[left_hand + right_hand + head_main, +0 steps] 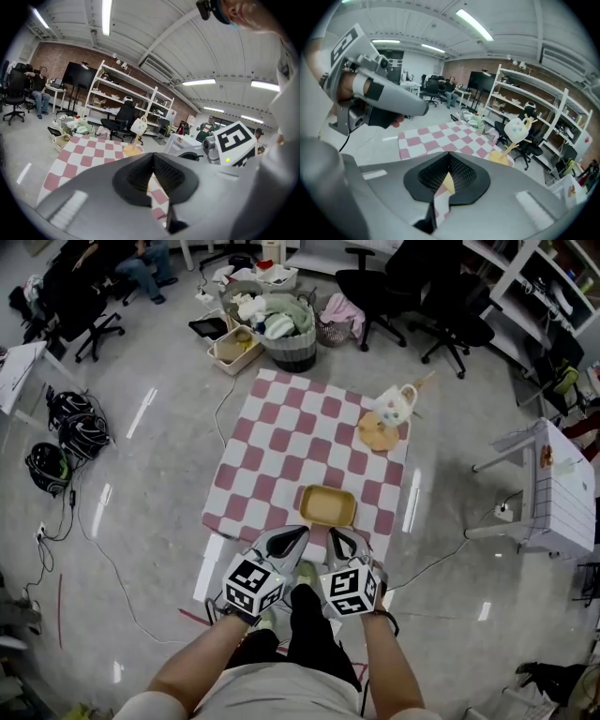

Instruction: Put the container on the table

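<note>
At the lower middle of the head view, the left hand-held gripper (298, 533) and the right hand-held gripper (339, 536) both have their jaws pressed together, with nothing between them. Just above them, the tan container (327, 505) sits at the near edge of the checkered bench (281, 442). It looks light, stiff and shallow, so I would pinch one rim wall.

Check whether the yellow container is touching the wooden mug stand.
Apart. The head view shows the yellow container near the checkered cloth's front edge and the wooden mug stand farther back, with bare squares between them.
</note>
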The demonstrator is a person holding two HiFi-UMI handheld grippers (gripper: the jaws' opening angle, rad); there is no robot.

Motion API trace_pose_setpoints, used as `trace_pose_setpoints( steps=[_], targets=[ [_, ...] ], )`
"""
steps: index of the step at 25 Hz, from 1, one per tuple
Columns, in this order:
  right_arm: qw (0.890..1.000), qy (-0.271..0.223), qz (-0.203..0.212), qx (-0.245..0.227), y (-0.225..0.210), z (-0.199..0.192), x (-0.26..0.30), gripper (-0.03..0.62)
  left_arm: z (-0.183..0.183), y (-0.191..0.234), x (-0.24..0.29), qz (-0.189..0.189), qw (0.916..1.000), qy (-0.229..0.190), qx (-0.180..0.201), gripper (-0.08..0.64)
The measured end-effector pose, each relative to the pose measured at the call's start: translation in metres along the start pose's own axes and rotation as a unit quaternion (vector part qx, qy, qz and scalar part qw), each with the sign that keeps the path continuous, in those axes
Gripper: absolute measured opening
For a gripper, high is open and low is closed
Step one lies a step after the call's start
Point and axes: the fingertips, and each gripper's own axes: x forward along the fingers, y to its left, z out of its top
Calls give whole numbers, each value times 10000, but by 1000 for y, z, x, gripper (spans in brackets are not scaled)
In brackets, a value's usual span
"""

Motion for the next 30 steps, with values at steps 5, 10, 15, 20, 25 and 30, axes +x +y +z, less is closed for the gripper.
trace_pose_setpoints(
  steps=[5, 10, 15, 20, 25, 30],
  targets=[
    [9964, -553, -246, 602, -5, 43, -35, 11, 25, -15, -24, -87, 9998, -111, 108, 0],
    [9884, -1006, -495, 1029, -10, 85, -68, 11, 48, -28, -45, -186, 9993, -270, 151, 0],
    [9802, -1420, -566, 1256, -6, 113, -96, 11, 77, -40, -66, -277, 9983, -460, 213, 0],
    [9680, -1891, -554, 1553, -6, 142, -127, 11, 111, -52, -86, -318, 9964, -733, 296, 0],
    [9577, -2282, -698, 1607, -14, 168, -159, 11, 140, -67, -105, -322, 9935, -993, 463, 1],
    [9498, -2595, -799, 1554, -13, 188, -180, 9, 168, -74, -124, -280, 9897, -1259, 624, 0]
  ],
)
